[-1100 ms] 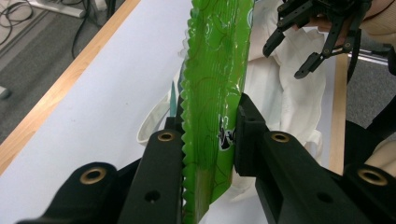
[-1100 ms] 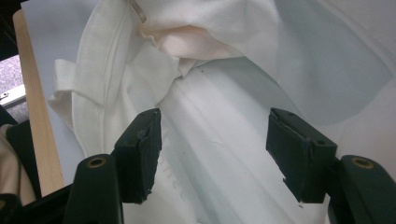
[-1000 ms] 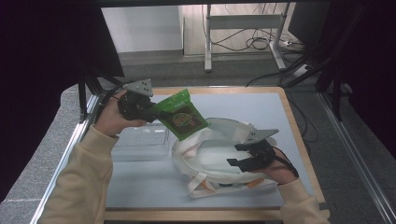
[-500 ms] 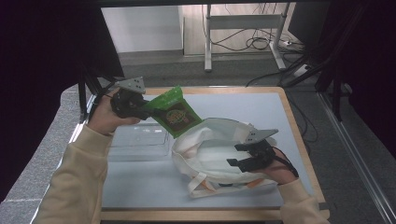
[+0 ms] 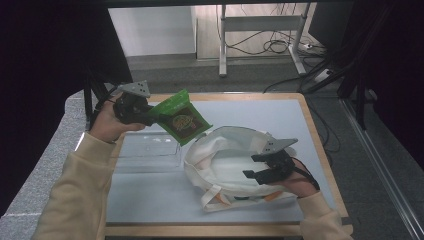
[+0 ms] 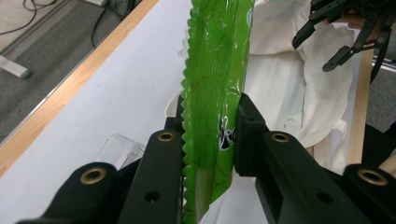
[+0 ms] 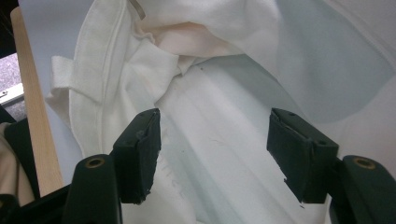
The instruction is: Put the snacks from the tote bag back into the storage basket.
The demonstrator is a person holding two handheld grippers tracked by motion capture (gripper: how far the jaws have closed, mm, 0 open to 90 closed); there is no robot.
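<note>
A green snack pouch [image 5: 182,117] hangs above the table's left side, tilted, its lower corner over the rim of a white cloth tote bag [image 5: 225,155]. My left gripper [image 5: 155,117] is shut on the pouch's edge. In the left gripper view the pouch [image 6: 217,70] stands upright, pinched between both pads at my left gripper [image 6: 210,119], with the tote [image 6: 289,84] beyond it. My right gripper [image 5: 257,167] hovers open over the tote's right part. In the right gripper view my right gripper [image 7: 215,140] has its jaws wide apart above the tote's fabric [image 7: 210,56], nothing between them.
A clear plastic container [image 5: 147,152] lies on the grey-white tabletop [image 5: 270,112] just left of the tote. The table's wooden edge [image 5: 320,150] runs along the right. Desk legs and cables sit on the floor behind the table.
My left gripper has carried the green pouch slightly to the left. The right gripper and the tote have stayed put.
</note>
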